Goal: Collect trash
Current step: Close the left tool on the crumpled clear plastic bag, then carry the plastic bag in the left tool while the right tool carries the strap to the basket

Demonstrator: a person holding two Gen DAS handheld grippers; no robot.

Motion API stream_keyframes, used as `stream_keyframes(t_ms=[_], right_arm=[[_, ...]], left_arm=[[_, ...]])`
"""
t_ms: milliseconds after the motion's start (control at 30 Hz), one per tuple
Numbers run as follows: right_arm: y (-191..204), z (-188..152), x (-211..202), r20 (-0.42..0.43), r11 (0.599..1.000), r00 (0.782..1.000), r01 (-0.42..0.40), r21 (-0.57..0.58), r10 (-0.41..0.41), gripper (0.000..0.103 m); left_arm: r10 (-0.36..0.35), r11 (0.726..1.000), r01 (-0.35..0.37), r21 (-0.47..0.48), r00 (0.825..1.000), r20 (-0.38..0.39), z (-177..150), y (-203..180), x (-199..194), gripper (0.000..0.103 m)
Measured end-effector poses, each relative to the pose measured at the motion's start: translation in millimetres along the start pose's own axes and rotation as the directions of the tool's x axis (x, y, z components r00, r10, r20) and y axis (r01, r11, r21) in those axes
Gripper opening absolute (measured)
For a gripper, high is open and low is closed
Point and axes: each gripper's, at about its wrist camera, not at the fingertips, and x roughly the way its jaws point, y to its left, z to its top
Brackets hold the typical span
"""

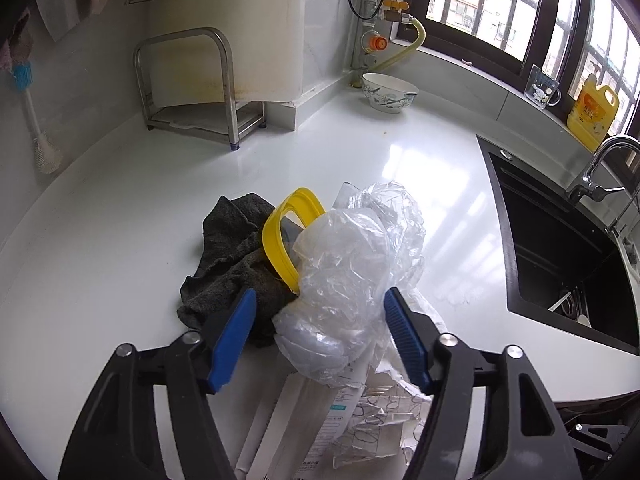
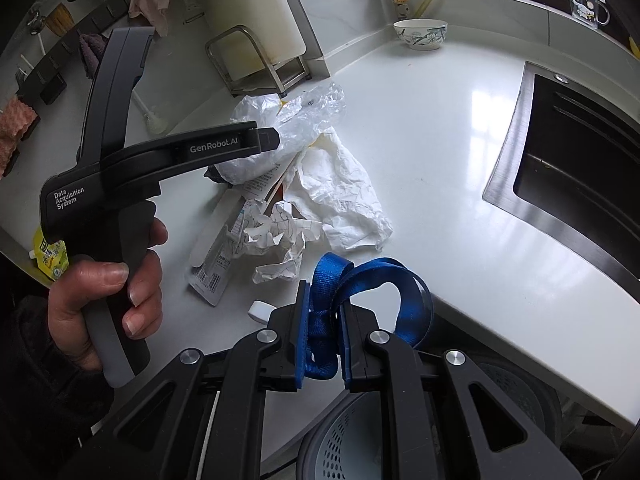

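Note:
A crumpled clear plastic bag (image 1: 352, 264) lies on the white counter (image 1: 120, 216), over a yellow plastic ring (image 1: 280, 236) and beside a dark cloth (image 1: 228, 256). My left gripper (image 1: 320, 304) straddles the bag. Its right pad (image 1: 400, 320) touches the plastic, while its left pad (image 1: 236, 328) stands off it above the cloth. My right gripper (image 2: 324, 316) is shut on a blue webbing strap (image 2: 400, 280) at the counter's front edge. The right wrist view shows the bag (image 2: 288, 120), white crumpled paper (image 2: 340, 192), printed paper (image 2: 276, 236) and a flat packet (image 2: 212, 272).
A dark sink (image 1: 560, 240) is set into the counter on the right, with a tap (image 1: 600, 168) behind it. At the back stand a bowl (image 1: 390, 92), a metal rack (image 1: 192, 80) and a yellow bottle (image 1: 592, 116). A grey perforated bin (image 2: 352, 440) sits below the counter edge.

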Motion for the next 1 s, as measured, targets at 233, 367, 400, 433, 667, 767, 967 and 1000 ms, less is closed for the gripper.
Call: stream_keyframes(t_ms=[233, 367, 400, 433, 667, 767, 967, 1000], right_arm=[[-4, 0, -2, 0.004, 1.0, 1.0, 0.0, 0.016, 0.0, 0.013], [-4, 0, -7, 0.014, 1.0, 1.0, 0.0, 0.02, -0.001, 0.013], [-4, 0, -9, 0.018, 1.0, 1.0, 0.0, 0.02, -0.001, 0.013], [-4, 0, -11, 0.023, 1.0, 1.0, 0.001, 0.019, -0.001, 0.013], [-1, -1, -26, 0.051, 1.0, 0.999, -0.001, 0.012, 0.001, 0.013], [-1, -2, -34, 0.061, 1.0, 0.998, -0.003, 0.004, 0.003, 0.013], [-4, -8, -46, 0.063, 1.0, 0.998, -0.001, -0.003, 0.001, 0.013], [-6, -9, -49, 0.065, 1.0, 0.998, -0.001, -0.002, 0.001, 0.013]], left_arm=[[-0.002, 1.0, 0.001, 0.023, 1.0, 0.029, -3, -8, -14, 0.033], [-0.008, 1.0, 0.008, 0.017, 0.999, 0.045, -4, -8, -28, 0.029], [-0.008, 1.0, 0.007, 0.015, 0.999, 0.049, -4, -7, -32, 0.029], [-0.007, 1.0, 0.006, 0.012, 0.998, 0.055, -4, -7, -37, 0.029], [0.002, 1.0, -0.001, -0.006, 0.997, 0.073, -12, -4, -68, 0.029], [0.011, 1.0, -0.01, -0.012, 0.997, 0.073, -20, -4, -81, 0.029], [0.027, 1.0, -0.026, -0.009, 0.997, 0.07, -40, -8, -104, 0.029], [0.028, 1.0, -0.028, -0.008, 0.997, 0.069, -43, -10, -107, 0.029]])
